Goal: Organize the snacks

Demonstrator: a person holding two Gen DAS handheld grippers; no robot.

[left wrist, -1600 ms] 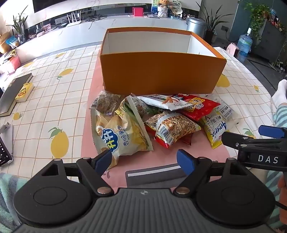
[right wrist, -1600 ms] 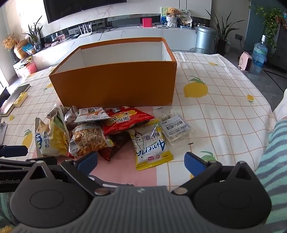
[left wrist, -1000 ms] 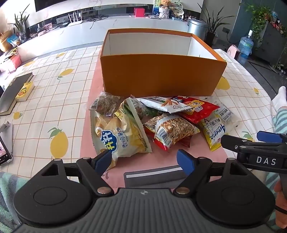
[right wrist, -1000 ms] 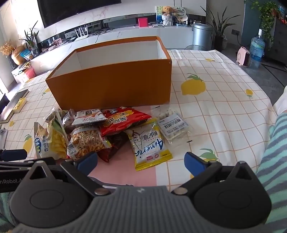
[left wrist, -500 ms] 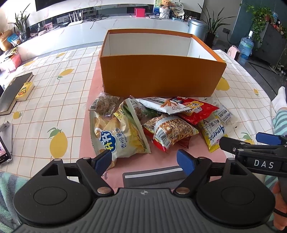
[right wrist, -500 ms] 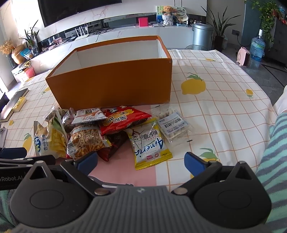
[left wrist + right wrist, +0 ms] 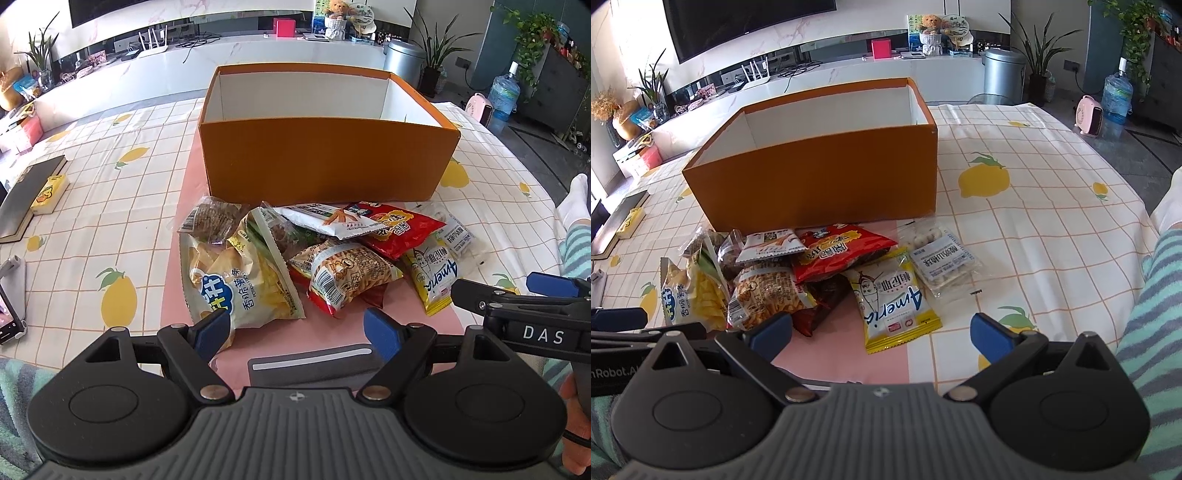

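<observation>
An open orange box with a white, empty-looking inside stands at the table's middle; it also shows in the right wrist view. Several snack bags lie in a pile in front of it: a yellow potato-chip bag, a red bag, a yellow "Ameria" bag and a clear white-labelled pack. My left gripper is open and empty just short of the pile. My right gripper is open and empty over the near table edge, beside the left one.
A lemon-print tablecloth with a pink mat covers the table. A dark book with a yellow box lies at the far left. A phone on a stand sits at the left edge. A striped sleeve is at right.
Both grippers have crept a little forward toward the snack pile and stayed open. The snacks and the box have not moved.
</observation>
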